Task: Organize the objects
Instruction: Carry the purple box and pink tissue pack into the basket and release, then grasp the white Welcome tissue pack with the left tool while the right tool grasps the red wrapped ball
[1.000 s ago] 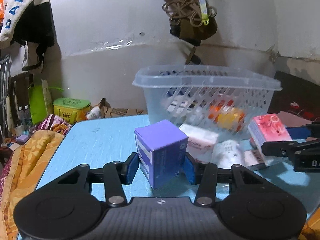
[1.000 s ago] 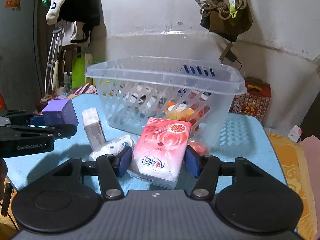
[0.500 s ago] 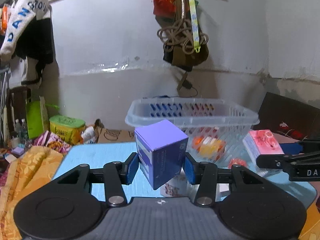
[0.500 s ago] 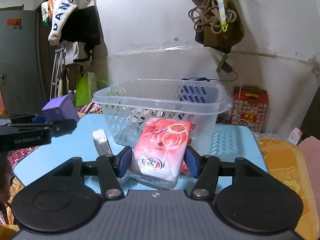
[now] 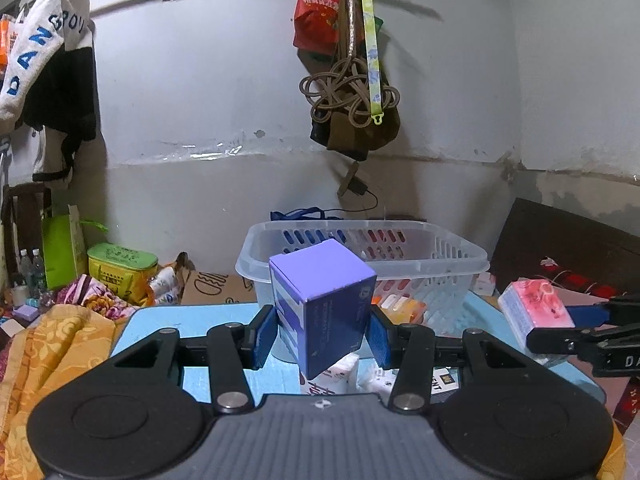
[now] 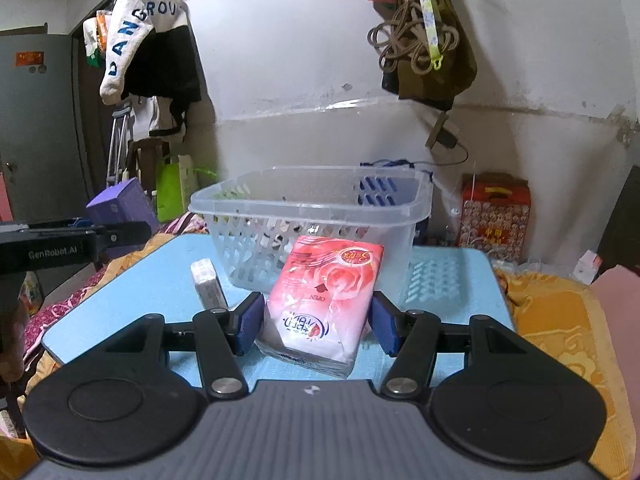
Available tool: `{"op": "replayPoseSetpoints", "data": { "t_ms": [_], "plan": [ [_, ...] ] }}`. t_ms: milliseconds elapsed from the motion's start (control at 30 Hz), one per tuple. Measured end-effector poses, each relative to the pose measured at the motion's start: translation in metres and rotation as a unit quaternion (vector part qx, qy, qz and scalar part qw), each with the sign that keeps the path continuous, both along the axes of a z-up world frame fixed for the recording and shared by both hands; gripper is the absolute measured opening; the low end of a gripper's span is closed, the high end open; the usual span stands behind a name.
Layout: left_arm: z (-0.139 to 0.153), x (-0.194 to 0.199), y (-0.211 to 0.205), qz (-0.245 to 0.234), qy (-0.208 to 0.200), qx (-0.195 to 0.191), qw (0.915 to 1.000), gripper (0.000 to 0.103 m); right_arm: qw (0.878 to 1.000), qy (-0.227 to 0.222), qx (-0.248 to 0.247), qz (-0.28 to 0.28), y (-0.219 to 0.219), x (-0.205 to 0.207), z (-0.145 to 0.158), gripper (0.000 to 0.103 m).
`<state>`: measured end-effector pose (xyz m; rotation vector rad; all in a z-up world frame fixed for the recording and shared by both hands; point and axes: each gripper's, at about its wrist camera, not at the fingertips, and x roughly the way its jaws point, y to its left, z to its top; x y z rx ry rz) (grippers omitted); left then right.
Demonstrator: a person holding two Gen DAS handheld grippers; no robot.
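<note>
My left gripper [image 5: 322, 334] is shut on a purple box [image 5: 324, 304], held in the air in front of the clear plastic basket [image 5: 460, 264]. My right gripper [image 6: 314, 324] is shut on a pink tissue pack [image 6: 324, 300] with a rose print, raised over the blue table [image 6: 160, 272] just before the basket [image 6: 312, 208]. Each gripper shows in the other's view: the right one with its pink pack [image 5: 534, 312] at the right edge, the left one with the purple box [image 6: 120, 206] at the left edge. Orange and white items lie inside the basket.
A white packet [image 6: 208, 286] stands on the table left of the basket, and small white packs [image 5: 340, 372] lie under the purple box. Orange bedding [image 5: 48, 344] borders the table on the left, a red box [image 6: 496, 216] stands at the back right. Bags and rope [image 5: 352, 96] hang on the wall.
Both grippers have risen with their loads; the basket now sits lower in both views and more of the wall shows. The grips have not changed.
</note>
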<state>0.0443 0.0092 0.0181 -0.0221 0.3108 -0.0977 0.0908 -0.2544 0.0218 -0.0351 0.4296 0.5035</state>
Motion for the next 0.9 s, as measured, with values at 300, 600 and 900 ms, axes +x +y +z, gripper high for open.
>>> {"op": "replayPoseSetpoints", "data": {
  "t_ms": [300, 600, 900],
  "plan": [
    [0.024, 0.03, 0.004, -0.01, 0.005, -0.032, 0.9994, 0.052, 0.999, -0.037, 0.016, -0.003, 0.003, 0.033, 0.027, 0.06],
    [0.049, 0.141, -0.001, 0.002, 0.047, -0.061, 0.997, 0.052, 0.999, -0.024, -0.026, -0.003, 0.05, 0.136, 0.041, 0.061],
    [0.027, 0.155, 0.005, 0.037, 0.033, -0.063, 0.9968, 0.103, 0.996, -0.075, -0.003, -0.042, 0.044, 0.126, 0.03, 0.103]
  ]
}}
